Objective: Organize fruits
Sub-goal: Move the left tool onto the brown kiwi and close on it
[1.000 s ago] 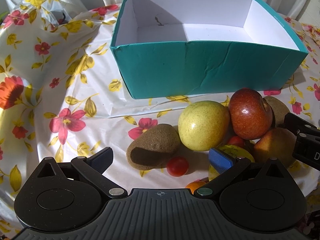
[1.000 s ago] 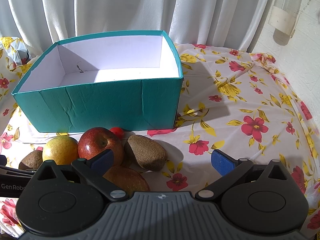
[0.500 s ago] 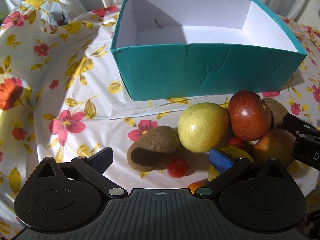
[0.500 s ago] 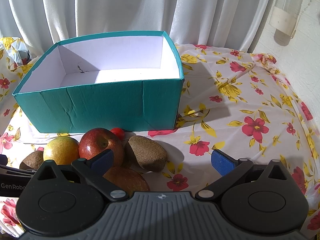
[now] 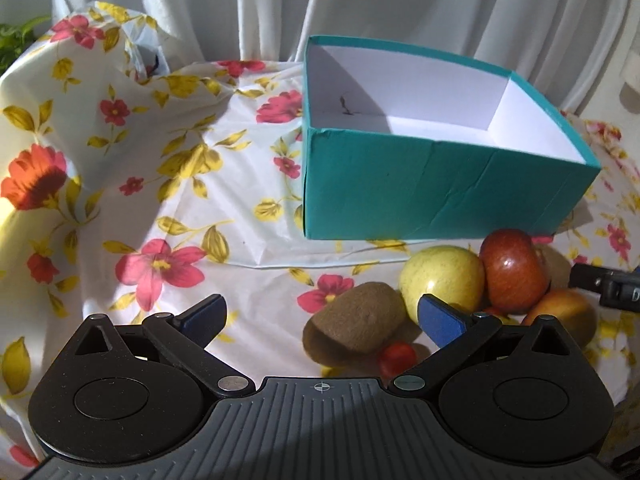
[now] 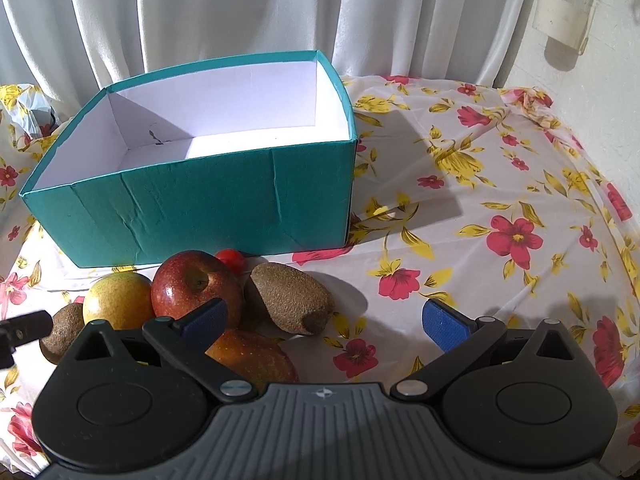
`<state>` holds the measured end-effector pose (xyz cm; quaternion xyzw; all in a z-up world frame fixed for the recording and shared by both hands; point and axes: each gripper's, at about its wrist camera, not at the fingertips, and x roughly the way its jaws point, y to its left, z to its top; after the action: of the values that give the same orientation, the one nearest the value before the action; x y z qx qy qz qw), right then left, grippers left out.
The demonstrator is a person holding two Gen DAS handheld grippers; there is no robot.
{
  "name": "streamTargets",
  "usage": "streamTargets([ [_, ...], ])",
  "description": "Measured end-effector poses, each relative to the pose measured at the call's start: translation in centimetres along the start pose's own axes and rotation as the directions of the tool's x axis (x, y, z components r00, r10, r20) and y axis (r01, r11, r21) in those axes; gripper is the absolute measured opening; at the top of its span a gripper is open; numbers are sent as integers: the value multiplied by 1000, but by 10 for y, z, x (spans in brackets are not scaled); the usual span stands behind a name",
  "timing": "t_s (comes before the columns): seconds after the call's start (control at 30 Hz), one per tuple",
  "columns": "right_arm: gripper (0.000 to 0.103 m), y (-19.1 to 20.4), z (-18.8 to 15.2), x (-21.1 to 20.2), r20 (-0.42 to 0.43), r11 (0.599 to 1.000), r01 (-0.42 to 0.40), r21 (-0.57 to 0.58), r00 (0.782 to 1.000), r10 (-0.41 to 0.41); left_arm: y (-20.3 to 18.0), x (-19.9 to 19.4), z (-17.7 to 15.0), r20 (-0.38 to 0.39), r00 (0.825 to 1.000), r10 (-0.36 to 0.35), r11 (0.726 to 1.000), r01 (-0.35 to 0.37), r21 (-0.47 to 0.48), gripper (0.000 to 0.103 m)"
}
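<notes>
Floral tablecloth (image 6: 480, 184), empty teal box (image 6: 208, 204) far. Both tongs wide, holding nothing: left gripper (image 5: 320, 316), right gripper (image 6: 324, 320). Kiwi (image 5: 356, 324) near left gripper probably soft, fuzzy: pinch across middle. Red apple (image 6: 192, 284) likely firm, slick.

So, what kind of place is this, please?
Probably a room in a home, not a lab: a table under a floral tablecloth, white curtains close behind it, and loose fruit such as a red apple beside a teal cardboard box.

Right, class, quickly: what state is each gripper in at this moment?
Left gripper: open, holding nothing, pads spread above the tablecloth near a kiwi.
Right gripper: open, holding nothing, by the fruit pile.
</notes>
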<state>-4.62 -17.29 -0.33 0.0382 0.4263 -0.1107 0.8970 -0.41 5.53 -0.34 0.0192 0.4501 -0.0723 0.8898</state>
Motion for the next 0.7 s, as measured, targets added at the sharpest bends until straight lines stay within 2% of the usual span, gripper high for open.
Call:
streamTargets([
  [0.07,103,1,0,1,-4,1000,-1,-2,1000,1,-2,1,-6,2,1000,-20,999,20,43,103],
  [0.17,103,0,-1,4,-14,1000,-3,0,1000,3,1,5,-9,-10,998,-70,996,70,47,103],
  [0.37,103,-3,-2,3,-13,1000,-7,21,1000,8,5,13,-4,-3,997,-76,994,76,78,103],
  [0.5,103,-5,-1,4,-11,999,-7,35,1000,8,-1,27,-2,-39,996,-79,990,82,115,102],
  [0.7,103,-7,1,1,1,999,3,49,1000,-3,-4,34,-2,-69,989,-134,979,143,147,97],
])
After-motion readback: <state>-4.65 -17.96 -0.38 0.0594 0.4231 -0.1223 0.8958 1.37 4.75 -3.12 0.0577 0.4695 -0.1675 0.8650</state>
